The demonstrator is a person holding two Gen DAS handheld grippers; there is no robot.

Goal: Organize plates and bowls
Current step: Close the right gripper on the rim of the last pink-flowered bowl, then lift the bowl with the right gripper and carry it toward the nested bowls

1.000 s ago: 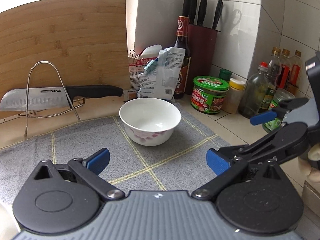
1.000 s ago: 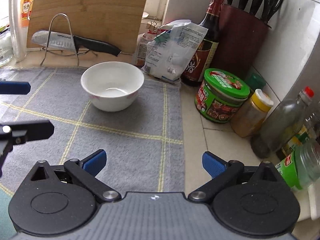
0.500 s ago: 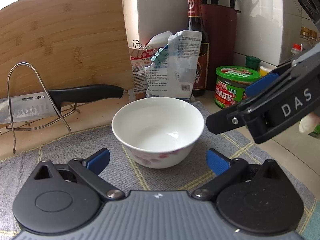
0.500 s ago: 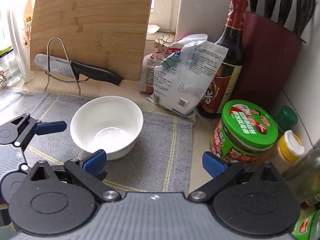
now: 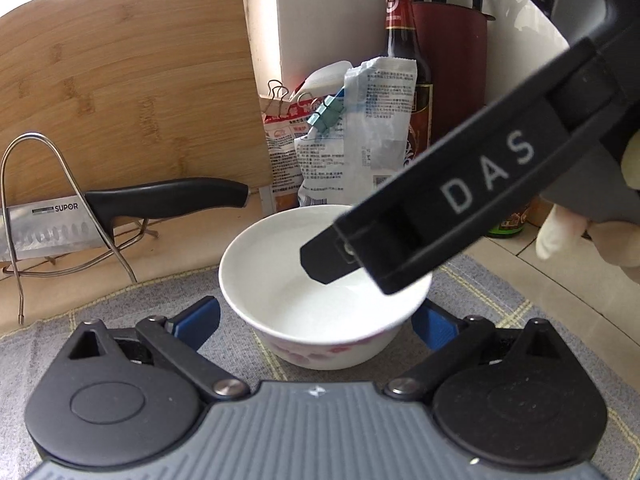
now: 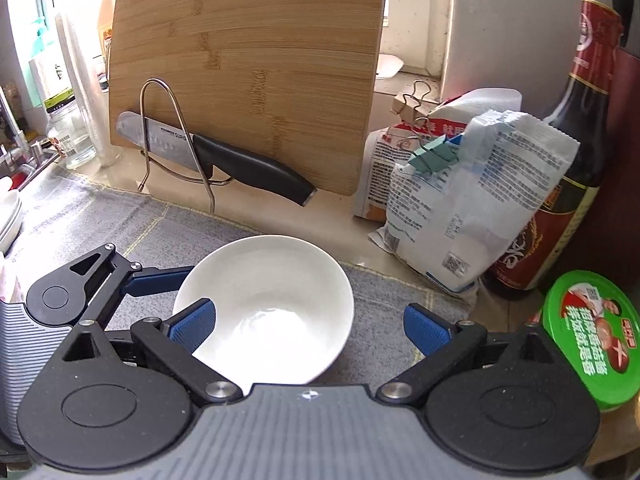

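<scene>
Bowl (image 6: 266, 308) sat upright on the grey mat (image 6: 120, 220), near the mat's back edge, just in front of the cutting board (image 6: 256, 72) and knife (image 6: 216, 156)

You had both tools at it. Left gripper (image 5: 316, 322) was spread wide, a blue pad on either side of the bowl's foot; whether the pads touched it I could not tell. Right gripper (image 6: 310, 326) was also spread, unclenched, holding nothing, its left finger (image 6: 192, 324) over the rim and inside the bowl, its right finger clear outside

Step in hand, as I judged it: the approach to pick up the bowl, grasp not yet made. Next move called for one tool to pinch the rim wall and the other to back off, since two tools crowded one small bowl

Room: open mat to the left, toward stacked white dishes (image 6: 10, 216) at frame edge. Right side was tight, with clipped bags (image 6: 472, 200), sauce bottle (image 6: 576, 152) and green-lidded jar (image 6: 592, 332) close by. Lift straight up before swinging left
</scene>
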